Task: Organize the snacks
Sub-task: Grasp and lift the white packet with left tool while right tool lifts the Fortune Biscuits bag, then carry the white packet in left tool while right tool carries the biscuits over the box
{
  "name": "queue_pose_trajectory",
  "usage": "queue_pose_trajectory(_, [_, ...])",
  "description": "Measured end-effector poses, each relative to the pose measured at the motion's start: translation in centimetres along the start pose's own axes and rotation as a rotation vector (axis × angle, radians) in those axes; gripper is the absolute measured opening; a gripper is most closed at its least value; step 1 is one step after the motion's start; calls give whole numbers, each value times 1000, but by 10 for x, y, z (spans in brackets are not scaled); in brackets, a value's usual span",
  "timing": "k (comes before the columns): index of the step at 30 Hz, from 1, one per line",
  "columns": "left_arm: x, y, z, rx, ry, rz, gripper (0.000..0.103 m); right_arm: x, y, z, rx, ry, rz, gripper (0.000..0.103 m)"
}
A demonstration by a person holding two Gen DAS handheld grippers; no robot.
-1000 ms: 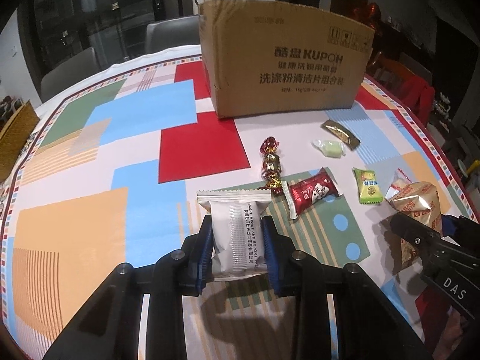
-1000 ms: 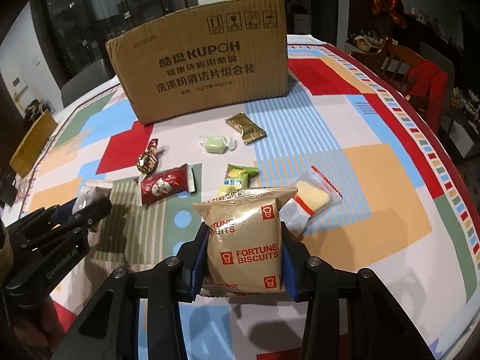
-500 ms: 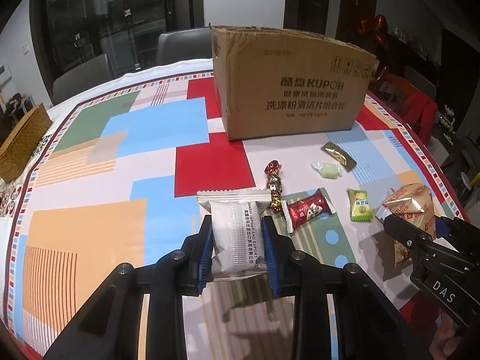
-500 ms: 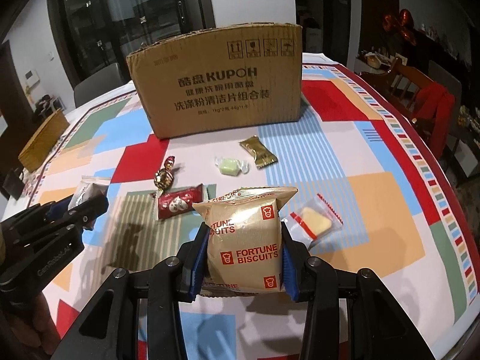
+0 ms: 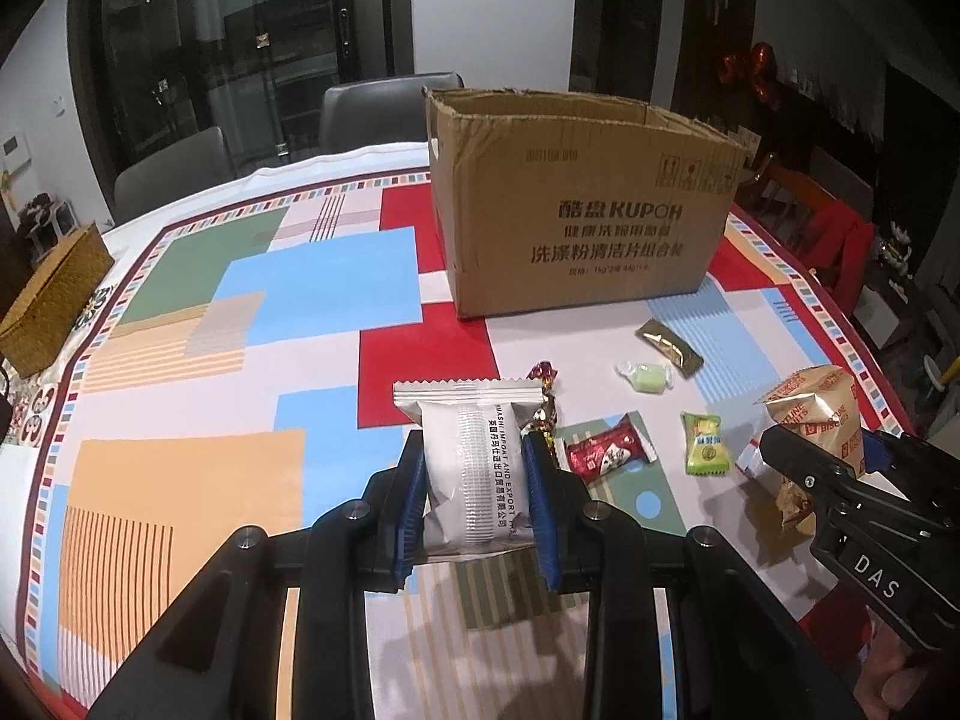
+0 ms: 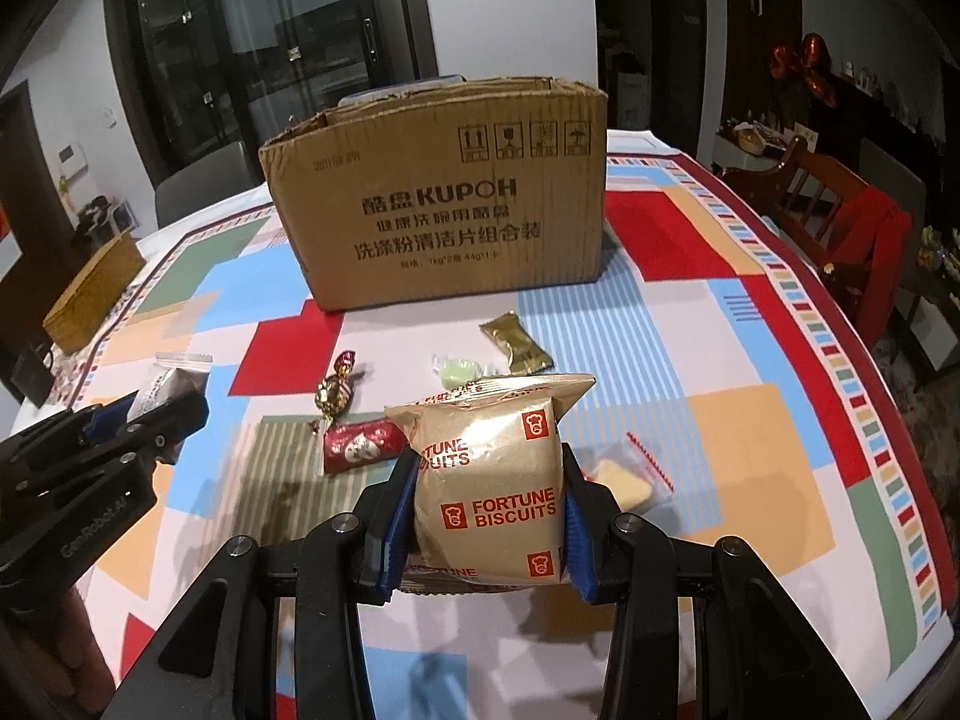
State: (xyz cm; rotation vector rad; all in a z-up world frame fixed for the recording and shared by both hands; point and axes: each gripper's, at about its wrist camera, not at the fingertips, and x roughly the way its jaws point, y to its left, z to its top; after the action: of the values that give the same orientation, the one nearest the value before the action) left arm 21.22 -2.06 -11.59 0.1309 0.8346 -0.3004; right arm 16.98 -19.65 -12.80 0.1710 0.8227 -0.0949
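Snack packets are gripped: left gripper (image 5: 474, 483) clamps a silver-white foil packet (image 5: 471, 474); right gripper (image 6: 489, 510) clamps a gold Fortune Biscuits pack (image 6: 489, 474), above the patterned tablecloth (image 5: 180, 480).

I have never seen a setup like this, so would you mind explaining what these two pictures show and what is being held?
There is no robot here: a person holds a two-finger gripper in each hand, and a wide-angle camera on each gripper looks forward along its fingers. One picture comes from the left gripper, which is clamped on a silver snack packet. The other comes from the right gripper, clamped on a gold Fortune Biscuits pack. Each view also catches the other gripper at its edge.

Both look across a table with a colourful patchwork cloth. An open cardboard box stands at the back. Loose in front of it lie small sweets, among them a red wrapped candy, a green sachet, a pale green candy, and a gold sachet.
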Motion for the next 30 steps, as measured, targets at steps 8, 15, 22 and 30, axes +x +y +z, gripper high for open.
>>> queue_pose_trajectory(8, [-4,-4,9,0,-20,2,31,-5,-3,10,-13,-24,4,43])
queue_pose_trajectory(15, [-9,-10,17,0,-40,1,31,-11,-10,23,-20,-58,-3,43])
queue_pose_trajectory(22, [-14,-15,27,-7,-60,-4,31,-17,-15,36,-33,-87,-6,43])
queue_pose_trajectory(30, [-18,-18,37,-6,-78,1,31,-20,-18,49,-48,-116,-9,43])
